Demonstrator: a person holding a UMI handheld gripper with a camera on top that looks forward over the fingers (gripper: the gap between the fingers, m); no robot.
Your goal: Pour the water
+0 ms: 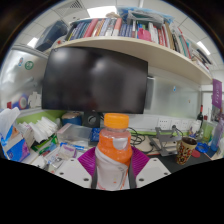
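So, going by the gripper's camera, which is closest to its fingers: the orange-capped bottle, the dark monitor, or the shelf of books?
1. Orange-capped bottle: between the fingers of the gripper, pads against its sides.
2. Dark monitor: beyond the bottle, on the desk's far side.
3. Shelf of books: farthest, above the monitor.

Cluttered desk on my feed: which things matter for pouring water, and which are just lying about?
For the job: bottle with orange cap, standing between the pads of the hand-held gripper.

Lying about: monitor, shelf of books, patterned cup.
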